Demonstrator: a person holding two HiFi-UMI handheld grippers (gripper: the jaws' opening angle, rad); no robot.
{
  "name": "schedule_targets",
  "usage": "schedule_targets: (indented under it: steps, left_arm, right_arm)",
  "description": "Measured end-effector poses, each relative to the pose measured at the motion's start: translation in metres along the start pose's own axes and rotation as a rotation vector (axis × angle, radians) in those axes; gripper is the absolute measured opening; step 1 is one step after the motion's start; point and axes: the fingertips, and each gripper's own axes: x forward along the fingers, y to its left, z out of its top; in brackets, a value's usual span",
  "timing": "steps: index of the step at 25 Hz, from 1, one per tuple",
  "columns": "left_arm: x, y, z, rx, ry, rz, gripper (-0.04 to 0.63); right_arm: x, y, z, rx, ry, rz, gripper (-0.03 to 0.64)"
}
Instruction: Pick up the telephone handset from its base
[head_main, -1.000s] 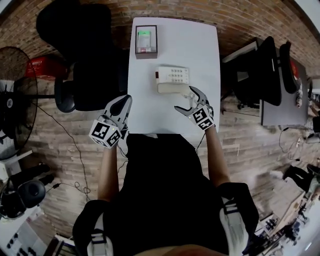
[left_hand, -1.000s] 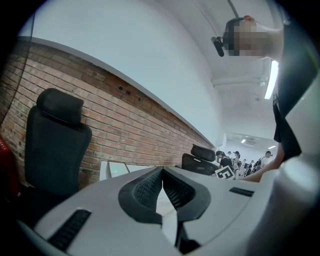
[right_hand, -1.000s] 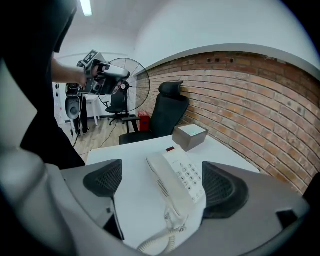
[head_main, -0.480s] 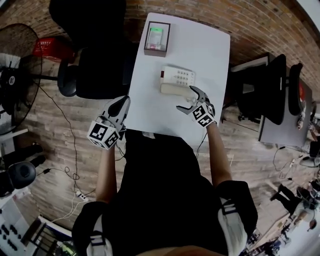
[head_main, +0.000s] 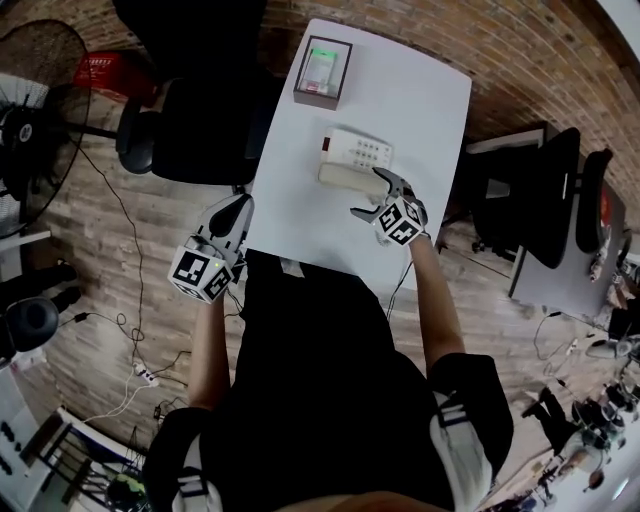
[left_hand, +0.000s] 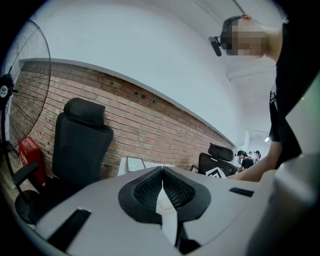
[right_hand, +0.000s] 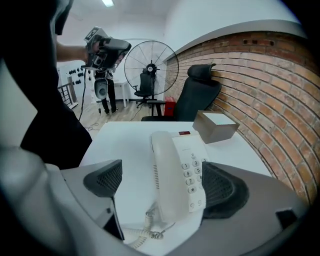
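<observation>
My right gripper is at the near end of the telephone. Its jaws stand wide apart, and nothing is clamped between them. In the right gripper view the handset lies between the two pads, seated on its base along the side away from the keypad. The left pad is clearly apart from the handset. The right pad sits by the keypad edge of the base, and I cannot tell whether it touches. The coiled cord curls on the table just below my jaws.

My left gripper hangs off the table's left edge near my body. Its jaws are pressed together and empty, aimed toward the black office chair and the brick wall.

At the far end of the table, well apart from the telephone, stands a small dark-walled box. From the head view it holds something white with a green patch, but I cannot make out what it is. A standing fan is on the floor to my left.
</observation>
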Motion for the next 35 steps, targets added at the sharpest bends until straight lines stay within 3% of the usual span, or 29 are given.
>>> schedule_targets:
  steps: [10, 21, 28, 35]
  left_arm:
    - [-0.015, -0.007, -0.009, -0.018, 0.006, 0.076, 0.018]
    - [-0.023, -0.005, -0.012, -0.019, 0.025, 0.104, 0.018]
    - [-0.026, 0.0, -0.01, -0.023, 0.018, 0.121, 0.018]
    - [-0.028, 0.0, -0.012, -0.027, 0.02, 0.127, 0.018]
  right_arm:
    - [0.025, -0.01, -0.013, -0.061, 0.046, 0.083, 0.488]
    - [0.053, -0.011, -0.017, -0.132, 0.107, 0.125, 0.484]
    - [0.061, -0.015, -0.016, -0.146, 0.131, 0.16, 0.421]
    - [0.059, -0.011, -0.014, -0.169, 0.151, 0.18, 0.272]
